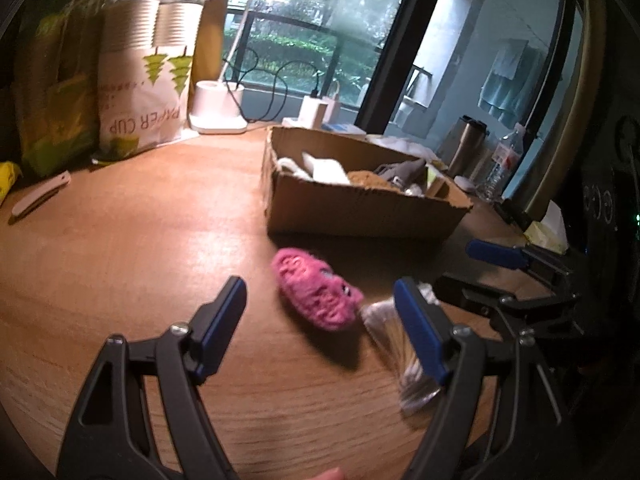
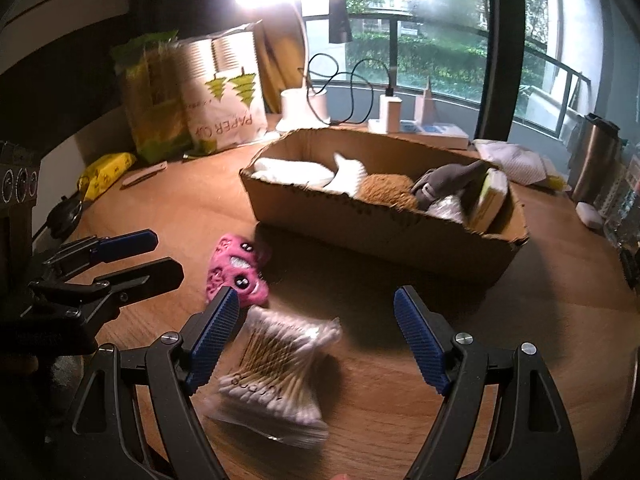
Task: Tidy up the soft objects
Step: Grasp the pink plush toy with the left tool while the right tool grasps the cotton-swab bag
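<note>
A pink plush toy [image 1: 316, 290] lies on the wooden table in front of a cardboard box [image 1: 360, 216]. It also shows in the right wrist view [image 2: 236, 268]. Beside it lies a clear pack of cotton swabs [image 2: 276, 372], seen in the left wrist view [image 1: 396, 344] too. My left gripper [image 1: 320, 312] is open, with the toy just ahead between its fingers. My right gripper [image 2: 318, 320] is open above the swab pack, which lies near its left finger. The box [image 2: 376, 232] holds white cloth, a brown fuzzy item, a grey item and a sponge.
Bags of paper cups [image 1: 148, 80] and a white lamp base [image 1: 216, 108] stand at the back. A yellow packet [image 2: 106, 168] lies at the left. A metal flask [image 2: 592, 156] and a water bottle [image 1: 504, 164] stand at the right. Cables and a charger [image 2: 390, 108] sit by the window.
</note>
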`<act>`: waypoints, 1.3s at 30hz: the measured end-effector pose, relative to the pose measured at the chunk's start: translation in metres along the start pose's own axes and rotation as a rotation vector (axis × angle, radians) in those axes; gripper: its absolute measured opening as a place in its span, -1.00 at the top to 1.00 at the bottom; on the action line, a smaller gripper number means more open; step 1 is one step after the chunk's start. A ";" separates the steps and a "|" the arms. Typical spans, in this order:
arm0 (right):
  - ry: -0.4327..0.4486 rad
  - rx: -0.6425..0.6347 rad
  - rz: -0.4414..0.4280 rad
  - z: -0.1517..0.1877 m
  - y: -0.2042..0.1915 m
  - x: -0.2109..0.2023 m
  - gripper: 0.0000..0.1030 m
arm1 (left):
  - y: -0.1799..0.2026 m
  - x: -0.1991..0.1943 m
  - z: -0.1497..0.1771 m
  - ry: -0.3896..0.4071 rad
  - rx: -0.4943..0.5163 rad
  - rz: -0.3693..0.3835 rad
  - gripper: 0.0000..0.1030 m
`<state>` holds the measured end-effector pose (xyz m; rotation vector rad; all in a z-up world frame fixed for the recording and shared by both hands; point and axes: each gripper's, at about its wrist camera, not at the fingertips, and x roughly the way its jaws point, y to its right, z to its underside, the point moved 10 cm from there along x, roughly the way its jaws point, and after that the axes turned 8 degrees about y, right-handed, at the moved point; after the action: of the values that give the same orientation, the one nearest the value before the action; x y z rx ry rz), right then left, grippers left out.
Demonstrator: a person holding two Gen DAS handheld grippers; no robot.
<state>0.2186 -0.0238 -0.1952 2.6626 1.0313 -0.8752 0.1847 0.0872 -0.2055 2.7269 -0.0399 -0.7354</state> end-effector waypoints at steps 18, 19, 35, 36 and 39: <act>-0.140 -0.003 -0.062 0.039 -0.010 0.030 -0.18 | -0.009 0.014 0.013 -0.054 -0.009 -0.050 -0.50; -0.140 0.000 -0.065 0.040 -0.008 0.030 -0.18 | -0.007 0.016 0.013 -0.059 -0.003 -0.053 -0.50; -0.112 0.104 -0.004 0.045 0.065 0.020 -0.19 | 0.014 0.060 0.010 -0.151 0.063 -0.103 -0.50; -0.111 0.107 0.002 0.045 0.069 0.019 -0.19 | 0.016 0.065 0.011 -0.159 0.068 -0.108 -0.50; -0.104 0.116 0.017 0.045 0.077 0.016 -0.22 | 0.016 0.075 0.014 -0.186 0.085 -0.127 -0.50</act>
<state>0.2581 -0.0879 -0.2459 2.6814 0.9601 -1.0887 0.2433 0.0598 -0.2484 2.7520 0.0616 -1.0441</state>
